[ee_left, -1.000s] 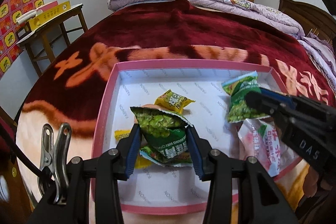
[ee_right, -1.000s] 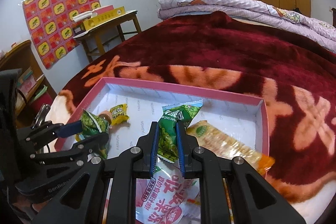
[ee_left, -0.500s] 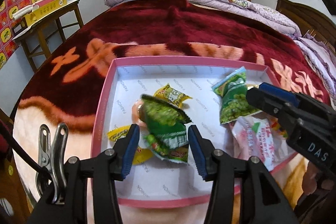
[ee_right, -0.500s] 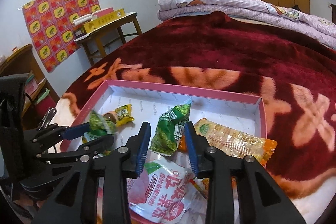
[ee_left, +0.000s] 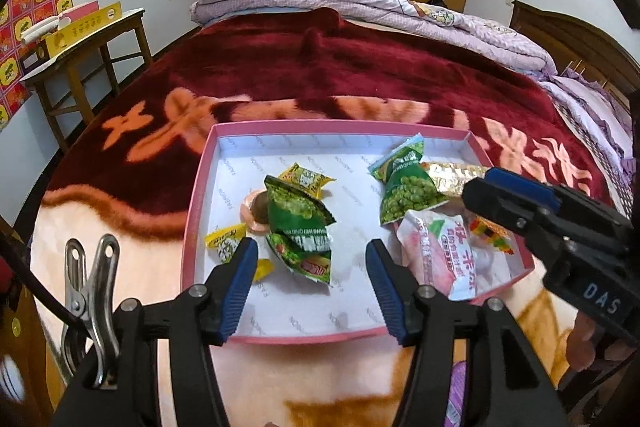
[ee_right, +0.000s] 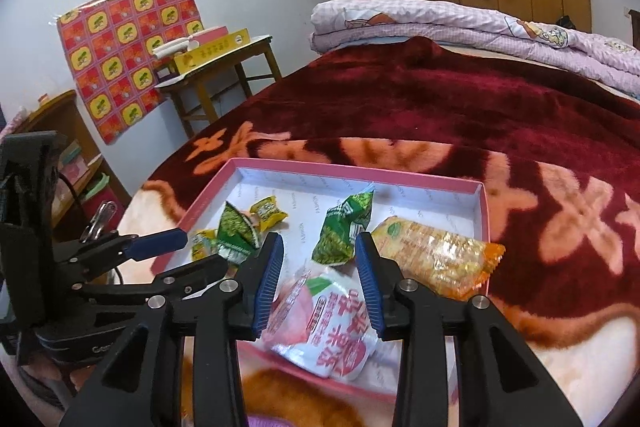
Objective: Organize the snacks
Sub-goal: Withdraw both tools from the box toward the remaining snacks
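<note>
Both grippers have let go of their green packets and drawn back since a second ago. Across the bed spreads a dark red blanket (ee_left: pixel 360 75) with orange flowers, and on it lies the pink box (ee_left: pixel 200 187) with a white floor.

Near the box's right edge, a pink-and-white bag (ee_right: pixel 332 323) rests at the near corner, a long orange cracker packet (ee_right: pixel 436 259) beside it toward the far side, and a green pea packet (ee_right: pixel 344 231) leans against both. Near the left edge, a second green pea packet (ee_left: pixel 300 223) lies on a round jelly cup (ee_left: pixel 252 211), with small yellow sweets (ee_left: pixel 308 179) around them.

The left gripper (ee_left: pixel 312 267) hangs over the near edge, its jaws opening, nothing pinched; the second packet lies just ahead of them. The right gripper (ee_right: pixel 320 267) is also opening, empty, above the pink-and-white bag.
</note>
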A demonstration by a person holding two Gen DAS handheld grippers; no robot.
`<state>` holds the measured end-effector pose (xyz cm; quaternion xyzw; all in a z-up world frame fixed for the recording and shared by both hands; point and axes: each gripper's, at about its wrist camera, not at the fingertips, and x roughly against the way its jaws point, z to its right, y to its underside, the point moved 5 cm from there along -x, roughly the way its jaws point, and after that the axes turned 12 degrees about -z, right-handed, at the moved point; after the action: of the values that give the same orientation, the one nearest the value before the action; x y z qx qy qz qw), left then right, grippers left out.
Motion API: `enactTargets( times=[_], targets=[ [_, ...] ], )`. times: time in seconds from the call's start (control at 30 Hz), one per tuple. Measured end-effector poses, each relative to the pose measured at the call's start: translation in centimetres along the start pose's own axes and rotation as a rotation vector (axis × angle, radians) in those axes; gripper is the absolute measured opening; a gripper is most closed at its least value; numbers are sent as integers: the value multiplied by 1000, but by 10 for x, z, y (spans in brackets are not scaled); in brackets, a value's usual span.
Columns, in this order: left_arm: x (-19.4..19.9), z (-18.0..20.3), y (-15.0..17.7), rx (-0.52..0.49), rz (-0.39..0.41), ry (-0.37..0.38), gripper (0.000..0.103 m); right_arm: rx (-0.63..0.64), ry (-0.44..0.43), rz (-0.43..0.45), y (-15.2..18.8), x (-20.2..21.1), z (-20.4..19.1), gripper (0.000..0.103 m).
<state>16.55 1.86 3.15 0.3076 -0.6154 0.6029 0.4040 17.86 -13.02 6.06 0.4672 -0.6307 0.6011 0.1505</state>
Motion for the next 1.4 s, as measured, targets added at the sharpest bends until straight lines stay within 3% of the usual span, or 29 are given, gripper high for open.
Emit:
enactTargets(
  times=[0.93,1.4],
  targets=[
    [37,-1,60,24,-50,57,59,-56,8,-59,72,38,-5,41],
    [38,13,91,-27,-115,82,60,-46,-3,-122,104,38,-8,41]
  ],
)
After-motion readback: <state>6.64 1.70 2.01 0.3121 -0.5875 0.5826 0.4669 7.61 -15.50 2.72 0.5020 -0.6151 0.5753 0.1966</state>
